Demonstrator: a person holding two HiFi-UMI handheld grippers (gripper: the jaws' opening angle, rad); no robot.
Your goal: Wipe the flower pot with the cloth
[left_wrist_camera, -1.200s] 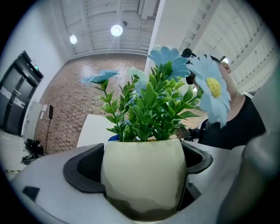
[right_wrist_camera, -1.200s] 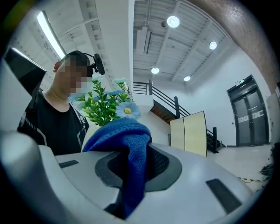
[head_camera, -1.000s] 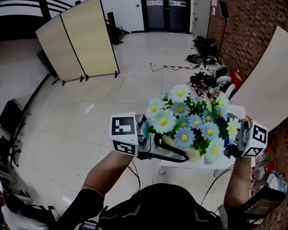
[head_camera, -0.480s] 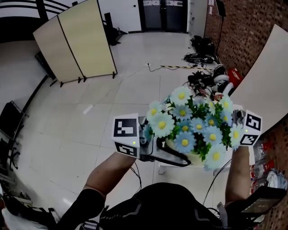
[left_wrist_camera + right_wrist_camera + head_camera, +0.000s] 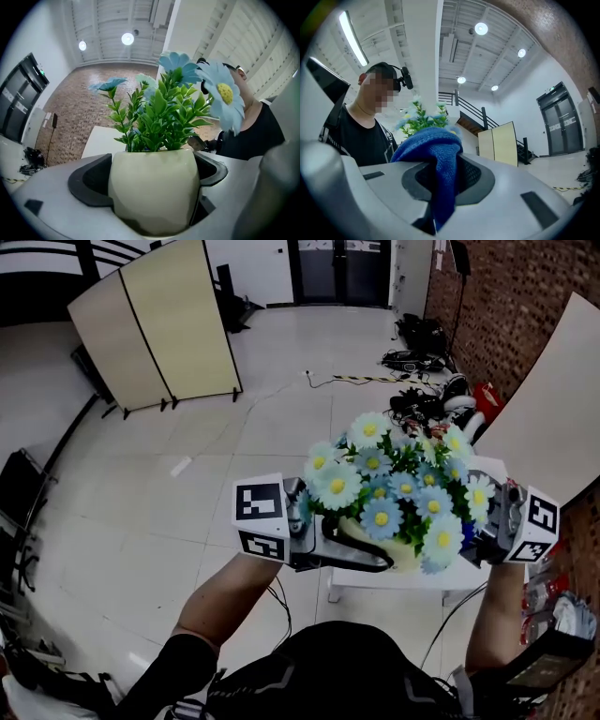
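Gripping the cream flower pot (image 5: 152, 187) across its belly, the left claw (image 5: 345, 555) is clenched on it, one dark jaw on either side. It holds the pot upright in front of the person's chest, over the near edge of the white table (image 5: 375, 581); I cannot tell whether the pot rests there. The right claw (image 5: 484, 546) is clenched on the blue cloth (image 5: 437, 157), which bulges ahead of its jaws in a folded wad. The change is on this side: half a second ago the right claw sat higher, tucked in against the flowers (image 5: 394, 488). Now it has dropped lower and a little outward, about where it was a second ago, while the left claw has barely moved. That rise and fall reads as one wiping stroke down the pot's side, so the wiping seems under way rather than finished. The blooms hide whether the cloth touches the pot just now. The left forearm (image 5: 223, 594) angles inward and the right forearm (image 5: 487, 624) runs nearly straight ahead, so the claws face each other across the pot. Far beyond them a tangle of cables (image 5: 422, 362) lies on the pale floor, and a folding screen (image 5: 159, 324) stands off past the left claw.
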